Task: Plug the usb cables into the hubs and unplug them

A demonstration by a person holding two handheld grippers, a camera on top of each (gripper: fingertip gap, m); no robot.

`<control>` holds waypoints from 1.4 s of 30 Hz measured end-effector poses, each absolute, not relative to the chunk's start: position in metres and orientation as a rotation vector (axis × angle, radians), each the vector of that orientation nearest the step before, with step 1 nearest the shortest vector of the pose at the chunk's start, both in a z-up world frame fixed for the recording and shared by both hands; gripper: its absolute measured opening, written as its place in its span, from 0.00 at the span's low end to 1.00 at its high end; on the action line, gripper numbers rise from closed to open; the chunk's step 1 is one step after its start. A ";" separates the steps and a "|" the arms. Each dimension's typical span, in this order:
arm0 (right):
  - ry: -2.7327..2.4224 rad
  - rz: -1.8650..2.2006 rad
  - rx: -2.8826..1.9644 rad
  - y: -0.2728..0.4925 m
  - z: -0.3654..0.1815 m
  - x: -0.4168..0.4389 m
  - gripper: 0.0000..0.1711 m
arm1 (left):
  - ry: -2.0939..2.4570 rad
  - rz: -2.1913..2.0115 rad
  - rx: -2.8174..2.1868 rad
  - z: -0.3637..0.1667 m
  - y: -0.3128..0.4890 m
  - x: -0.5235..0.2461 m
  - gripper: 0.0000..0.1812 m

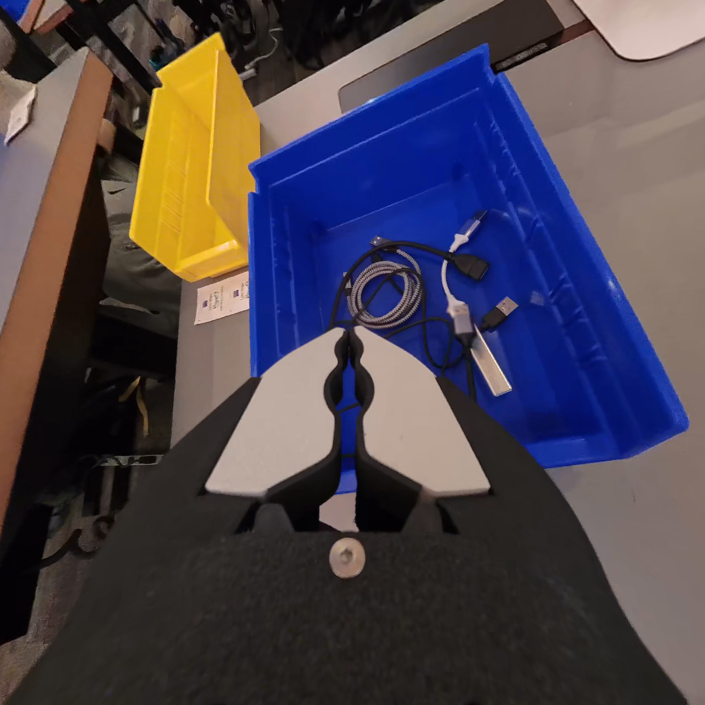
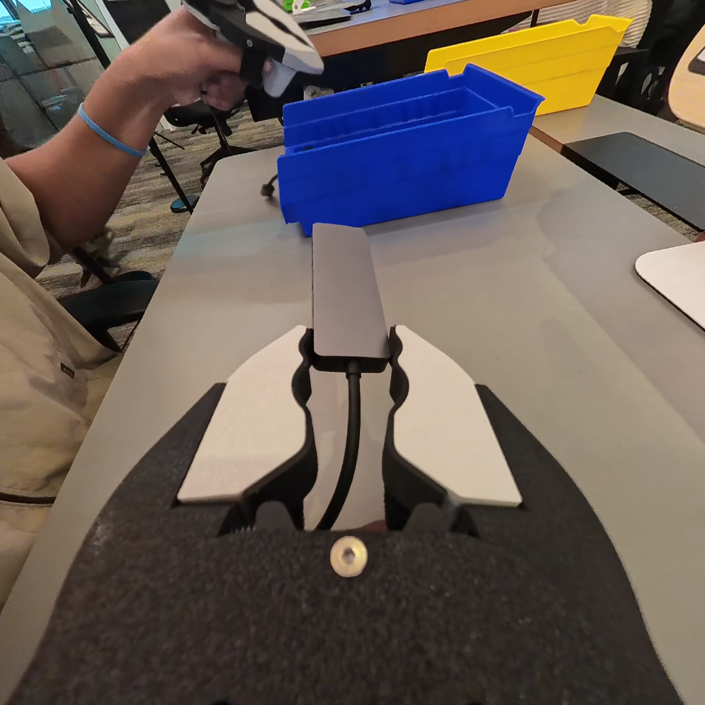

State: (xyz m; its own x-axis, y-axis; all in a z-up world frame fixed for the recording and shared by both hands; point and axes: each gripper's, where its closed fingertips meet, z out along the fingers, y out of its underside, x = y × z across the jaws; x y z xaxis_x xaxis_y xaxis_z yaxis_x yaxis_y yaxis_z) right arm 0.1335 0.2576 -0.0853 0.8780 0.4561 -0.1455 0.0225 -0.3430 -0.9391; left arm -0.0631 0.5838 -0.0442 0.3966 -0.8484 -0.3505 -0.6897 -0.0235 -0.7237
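Your right gripper (image 2: 350,345): fingers pinching grey hub (image 2: 345,290) at its cable end, hub pointing toward blue bin (image 2: 400,179) over grey counter (image 2: 496,305). Your left gripper (image 1: 350,335): fingers pressed together, empty, above bin's near wall. Inside bin: braided cable (image 1: 385,295), black cables (image 1: 427,343), white cable (image 1: 450,274), second hub (image 1: 490,366). Yellow bin (image 1: 194,164) beyond.

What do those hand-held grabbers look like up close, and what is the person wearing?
Each tool, left and right, has a rough black body with a silver screw, and two curved light-grey fingers lined with wavy black pads. The person's hand wraps the left one's grip; there is a blue wristband and a beige short sleeve.
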 end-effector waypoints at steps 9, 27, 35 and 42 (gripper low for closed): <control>-0.355 0.462 -1.886 0.257 -0.086 0.134 0.22 | 1.672 -0.207 -1.647 -0.064 0.543 -0.048 0.18; -0.351 0.508 -1.910 0.260 -0.096 0.131 0.22 | 2.353 -0.037 -1.872 -0.165 0.511 -0.047 0.18; -0.354 0.506 -1.907 0.257 -0.094 0.133 0.22 | 2.348 0.109 -1.909 -0.170 0.527 -0.057 0.02; -0.354 0.469 -1.875 0.259 -0.087 0.135 0.22 | 2.047 -0.254 -1.777 -0.117 0.527 -0.043 0.02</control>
State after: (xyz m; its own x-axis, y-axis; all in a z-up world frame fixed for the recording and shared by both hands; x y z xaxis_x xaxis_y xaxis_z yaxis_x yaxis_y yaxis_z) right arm 0.1348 0.2587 -0.0869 0.8764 0.4579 -0.1488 0.0176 -0.3393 -0.9405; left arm -0.0426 0.5269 -0.1174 -0.0982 -0.9770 -0.1895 -0.9008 0.1682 -0.4002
